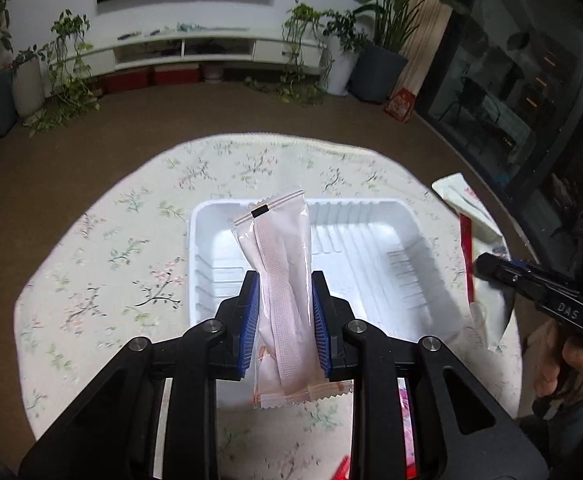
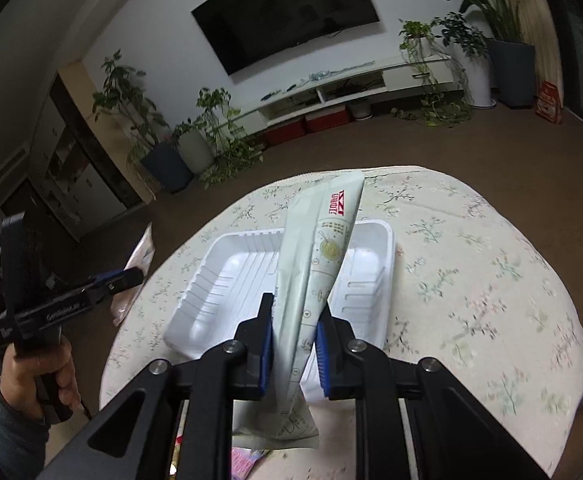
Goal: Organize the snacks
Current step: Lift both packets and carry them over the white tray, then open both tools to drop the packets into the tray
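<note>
so both hands are loaded right now. the left gripper point(image 1: 285, 312) is clamped on a pale pink snack packet point(image 1: 279, 280), blue pads squeezing its middle, packet standing up along the fingers with its crimped end hanging back toward the camera. the right gripper point(image 2: 293, 350) is pinched on a long greenish-white packet point(image 2: 319, 264) with red lettering near the far end, also held lengthwise and sticking well out past the fingertips.

the white tray point(image 1: 431, 240) sits on the round table with the floral tablecloth point(image 1: 103, 240), and as far as i can see there's nothing in it. both packets hang above it, so my guess is the step is dropping them in.

if i were doing this i'd go one at a time. tip the pink one down until it's lying flat along the ribbed floor, then let go low, since a packet this light will flop or slide if dropped from up high. same for the green one, laid beside it rather than across, because it looks long enough to poke over the rim if it goes in crooked.

stuff in the way: mostly the two grippers themselves, they're near each other over the same tray and the packet tips could knock together. there's also something pink and red point(image 2: 247, 460) on the cloth right under the grippers on the near side, can't tell what exactly. the plants, tv and low cabinet are far off and no bother.
</note>
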Demonstrator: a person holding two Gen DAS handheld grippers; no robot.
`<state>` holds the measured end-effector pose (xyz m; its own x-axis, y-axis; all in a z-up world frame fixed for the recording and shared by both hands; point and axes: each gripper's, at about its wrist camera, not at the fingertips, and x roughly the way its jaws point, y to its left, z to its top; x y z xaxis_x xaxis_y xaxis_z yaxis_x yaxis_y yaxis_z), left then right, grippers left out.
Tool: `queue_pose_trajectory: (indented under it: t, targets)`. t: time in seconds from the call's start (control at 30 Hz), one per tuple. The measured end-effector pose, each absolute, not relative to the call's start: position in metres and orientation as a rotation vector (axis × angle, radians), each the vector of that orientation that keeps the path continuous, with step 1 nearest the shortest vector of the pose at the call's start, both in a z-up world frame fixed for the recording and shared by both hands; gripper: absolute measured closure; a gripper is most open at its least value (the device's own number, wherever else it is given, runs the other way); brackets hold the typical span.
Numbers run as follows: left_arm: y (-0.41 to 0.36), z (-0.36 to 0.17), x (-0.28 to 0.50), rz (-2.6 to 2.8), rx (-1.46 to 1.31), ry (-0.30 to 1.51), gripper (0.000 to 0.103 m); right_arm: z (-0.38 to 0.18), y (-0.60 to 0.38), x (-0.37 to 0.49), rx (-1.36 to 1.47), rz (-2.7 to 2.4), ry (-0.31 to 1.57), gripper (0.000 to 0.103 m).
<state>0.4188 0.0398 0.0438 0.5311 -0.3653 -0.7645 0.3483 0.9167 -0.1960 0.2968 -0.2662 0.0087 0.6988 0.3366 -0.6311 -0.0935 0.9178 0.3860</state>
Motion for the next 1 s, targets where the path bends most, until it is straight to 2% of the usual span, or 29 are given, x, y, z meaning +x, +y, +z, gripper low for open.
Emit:
queue_pose_trajectory:
  t: [0.23,0.6,1.0]
  targets:
    - [0.029,0.0,0.433,-0.411,0.012,0.981,0.08,-0.01,-0.258,0.34,0.271,0.283,0.808,0.083]
    - [0.021,-0.043,0.452,-0.372,0.024,1.059,0.08,-0.04,-0.262,0.355,0.279,0.269,0.873,0.083]
    - [0.026,-0.062,0.441,-0.3,0.02,1.134,0.08,-0.068,-0.265,0.359,0.226,0.237,0.945,0.083]
